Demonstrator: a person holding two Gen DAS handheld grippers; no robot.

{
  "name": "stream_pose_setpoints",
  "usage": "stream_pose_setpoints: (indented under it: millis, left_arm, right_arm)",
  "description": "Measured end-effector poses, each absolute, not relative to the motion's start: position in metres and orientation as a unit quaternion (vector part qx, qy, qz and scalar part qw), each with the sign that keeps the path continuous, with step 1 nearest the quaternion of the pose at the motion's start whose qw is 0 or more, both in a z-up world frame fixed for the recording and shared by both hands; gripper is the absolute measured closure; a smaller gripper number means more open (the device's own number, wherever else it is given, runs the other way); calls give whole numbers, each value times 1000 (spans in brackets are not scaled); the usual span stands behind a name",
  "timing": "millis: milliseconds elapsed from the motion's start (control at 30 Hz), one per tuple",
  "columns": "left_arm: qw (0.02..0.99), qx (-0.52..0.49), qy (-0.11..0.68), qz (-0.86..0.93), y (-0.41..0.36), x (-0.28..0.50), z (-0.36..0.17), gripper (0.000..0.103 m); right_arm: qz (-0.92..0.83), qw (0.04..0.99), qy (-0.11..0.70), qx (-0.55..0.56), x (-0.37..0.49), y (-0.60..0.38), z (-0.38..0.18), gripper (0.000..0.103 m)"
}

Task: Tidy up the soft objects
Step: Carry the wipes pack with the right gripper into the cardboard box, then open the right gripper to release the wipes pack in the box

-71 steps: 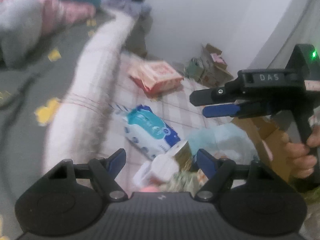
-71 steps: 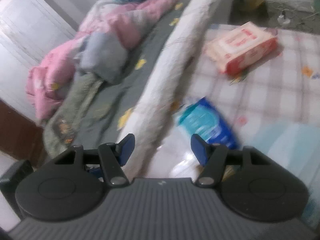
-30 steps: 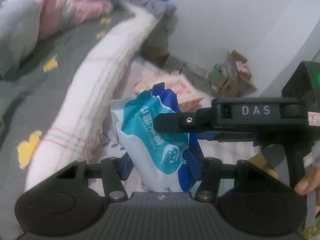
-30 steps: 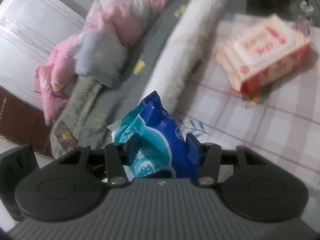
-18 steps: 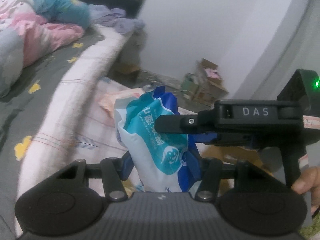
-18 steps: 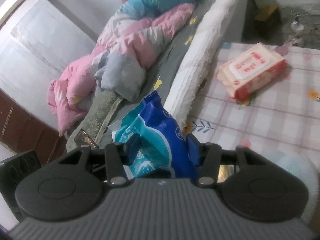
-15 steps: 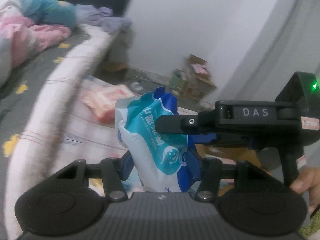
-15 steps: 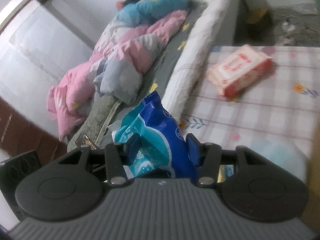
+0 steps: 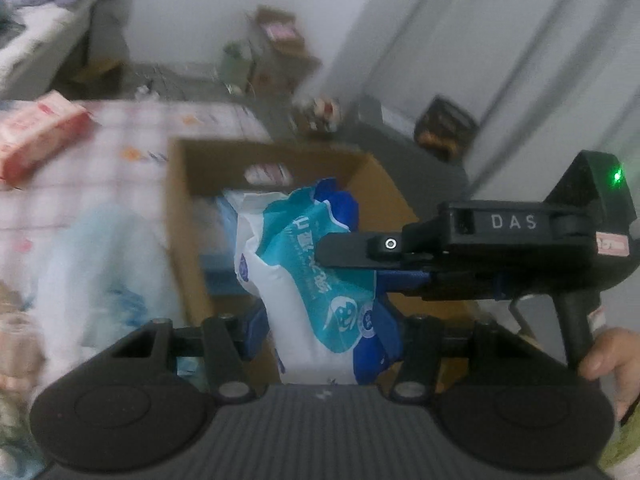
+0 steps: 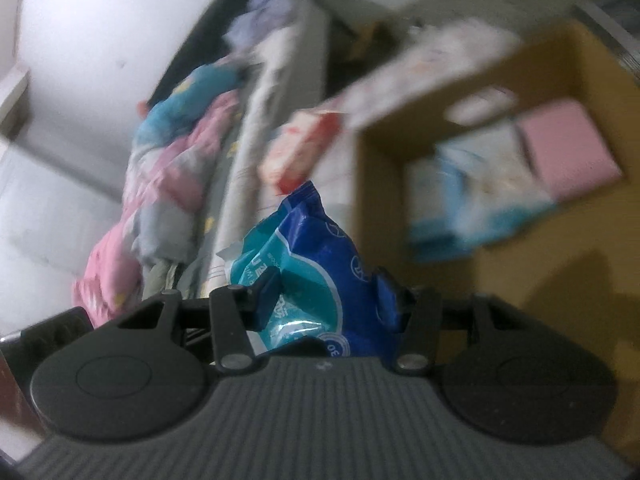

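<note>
A soft blue, teal and white wipes pack point(image 9: 320, 288) hangs upright in the air, held from two sides. My left gripper point(image 9: 326, 332) is shut on its lower part. My right gripper point(image 9: 360, 268) comes in from the right and is shut on its middle. In the right wrist view the same wipes pack point(image 10: 312, 272) sits pinched in my right gripper point(image 10: 326, 296). An open cardboard box point(image 9: 176, 208) lies just behind and below the pack. Inside the cardboard box point(image 10: 380, 184) lie a pink pack point(image 10: 568, 148) and light blue packs point(image 10: 472, 200).
A red and pink wipes pack point(image 9: 36, 136) lies on the checked mat point(image 9: 132, 152) to the left. A bed with a pink and blue quilt point(image 10: 168, 160) runs along the far left. Boxes and clutter point(image 9: 276, 52) stand by the wall. A hand point(image 9: 608, 360) grips the right handle.
The pack lay on the mat; both grippers closed on it and lifted it. Over the last second they swung it right, away from the bed, to over the cardboard box.
</note>
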State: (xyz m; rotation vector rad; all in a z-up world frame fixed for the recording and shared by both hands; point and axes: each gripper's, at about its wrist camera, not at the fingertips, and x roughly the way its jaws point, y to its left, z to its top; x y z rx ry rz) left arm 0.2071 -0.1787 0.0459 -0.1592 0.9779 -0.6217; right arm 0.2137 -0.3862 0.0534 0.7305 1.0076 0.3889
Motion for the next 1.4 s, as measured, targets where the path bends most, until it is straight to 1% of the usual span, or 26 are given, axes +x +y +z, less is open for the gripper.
stream_pose_setpoints:
  millis: [100, 200, 367, 467, 767, 1033, 1100, 1200, 1400]
  left_arm:
    - [823, -36, 486, -292, -199, 209, 26, 46]
    - [821, -14, 496, -283, -202, 208, 16, 40]
    - [823, -28, 487, -291, -185, 204, 25, 38]
    - [831, -35, 475, -289, -171, 200, 33, 38]
    - [852, -56, 441, -277, -113, 167, 53, 36]
    - [863, -82, 440, -233, -57, 142, 43, 36]
    - [865, -96, 439, -223, -42, 135, 40, 36]
    - [872, -108, 431, -207, -22, 124, 37, 32]
    - [886, -115, 414, -174, 18, 103, 35, 30]
  right_arm:
    - [162, 774, 482, 376, 208, -413, 19, 54]
    - [148, 753, 500, 401, 211, -426, -18, 53]
    - [116, 723, 547, 405, 234, -430, -78, 54]
    - [99, 719, 566, 390, 241, -424, -95, 54]
    - [99, 742, 562, 353, 248, -403, -90, 55]
    - [121, 742, 564, 341, 258, -378, -87, 56]
    - [120, 743, 565, 338, 260, -372, -87, 54]
    - [113, 743, 564, 343, 260, -371, -89, 54]
    - [93, 752, 545, 358, 248, -386, -75, 52]
